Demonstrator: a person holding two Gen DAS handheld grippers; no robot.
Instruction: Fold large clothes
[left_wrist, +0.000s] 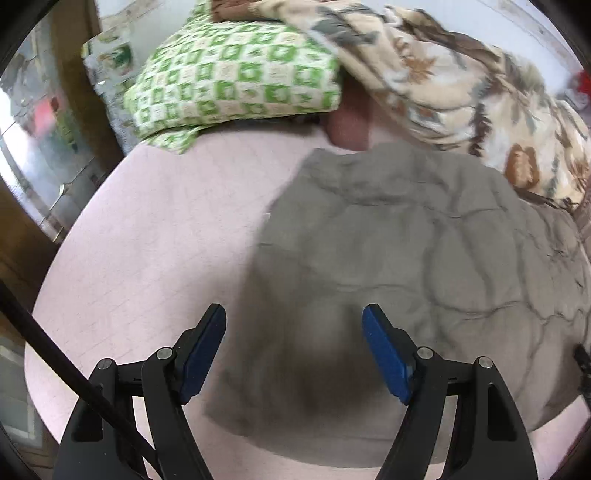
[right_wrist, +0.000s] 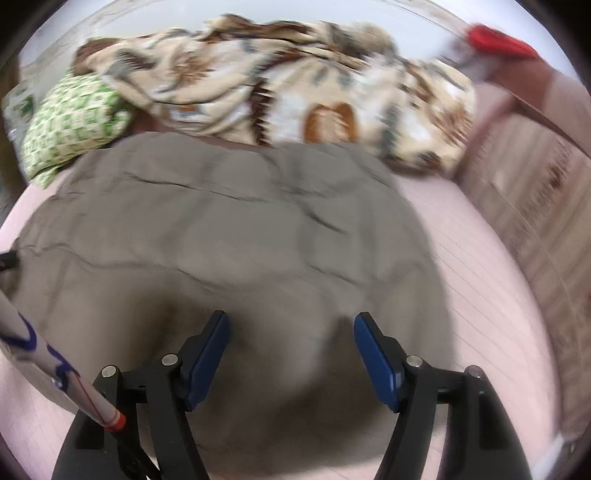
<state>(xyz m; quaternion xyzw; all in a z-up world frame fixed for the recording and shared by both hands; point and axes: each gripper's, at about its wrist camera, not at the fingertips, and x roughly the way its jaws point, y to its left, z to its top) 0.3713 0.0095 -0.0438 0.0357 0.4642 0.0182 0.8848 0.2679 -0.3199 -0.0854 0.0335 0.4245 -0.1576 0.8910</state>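
A grey-brown garment (left_wrist: 399, 266) lies spread and wrinkled on a pale pink bed sheet (left_wrist: 155, 236). It also fills the middle of the right wrist view (right_wrist: 221, 236). My left gripper (left_wrist: 293, 317) is open and empty, hovering over the garment's left near part. My right gripper (right_wrist: 291, 325) is open and empty, above the garment's near right part. Both views are blurred by motion.
A green-and-white checked pillow (left_wrist: 236, 77) lies at the far left of the bed. A floral beige-brown blanket (right_wrist: 295, 92) is heaped along the back. A brown footboard or bed frame (right_wrist: 535, 206) runs at the right. A red object (right_wrist: 498, 40) sits far right.
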